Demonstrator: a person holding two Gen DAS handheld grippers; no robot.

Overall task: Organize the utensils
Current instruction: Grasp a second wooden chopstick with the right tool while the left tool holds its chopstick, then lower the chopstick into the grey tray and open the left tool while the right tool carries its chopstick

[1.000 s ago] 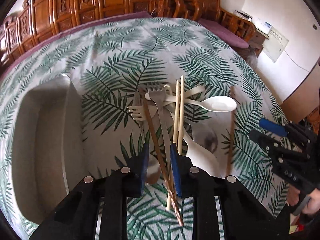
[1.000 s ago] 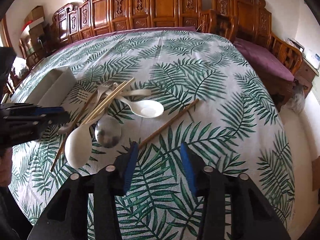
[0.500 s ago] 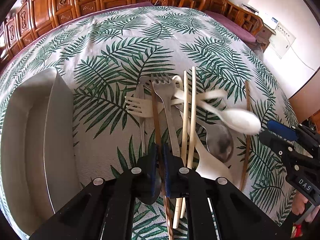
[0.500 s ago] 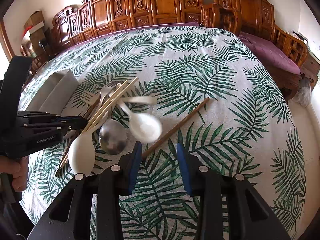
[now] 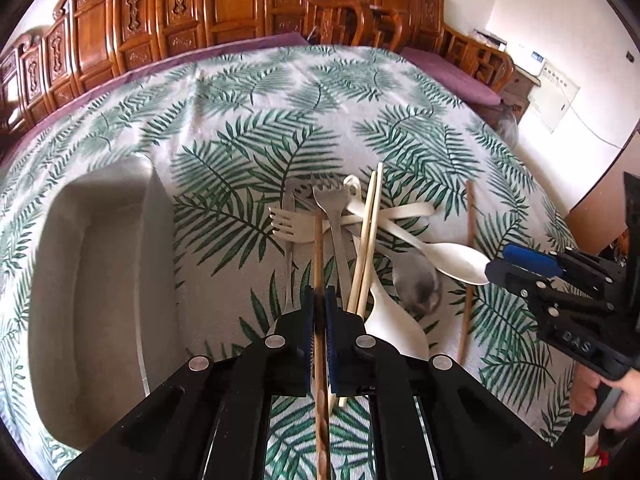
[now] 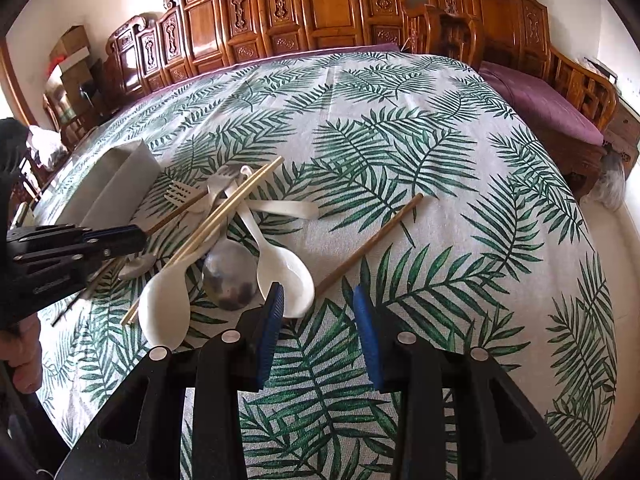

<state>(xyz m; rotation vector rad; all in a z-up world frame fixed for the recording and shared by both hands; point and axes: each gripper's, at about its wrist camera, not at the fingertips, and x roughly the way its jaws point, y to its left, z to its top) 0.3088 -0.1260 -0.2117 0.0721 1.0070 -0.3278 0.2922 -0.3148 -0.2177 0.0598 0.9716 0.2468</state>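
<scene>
The left gripper (image 5: 318, 300) has closed right down on the dark chopstick (image 5: 318, 248) since a second ago, when its jaws stood wide either side of it. Now the stick runs straight between the blue pads, pinched with no gap showing, its far end reaching into the pile (image 5: 352, 220) of forks, spoons and pale chopsticks. I'd say that one is secured and ready to be lifted clear.

The tray (image 5: 100, 264) lies just left of the pile, so I judge the carry will be short.

The right gripper (image 6: 318, 312) has come in closer on the pile's other side and holds nothing, its jaws well apart. The white spoon (image 6: 280, 268) has swung round since then; its bowl now lies just in front of the right gripper's left pad. The other dark chopstick (image 6: 372, 240) lies alone on the cloth (image 6: 440, 160), right of the pile, its near end pointing toward the open jaws.

Pulling the held stick out may drag the pale chopsticks (image 5: 366, 240) beside it.
</scene>
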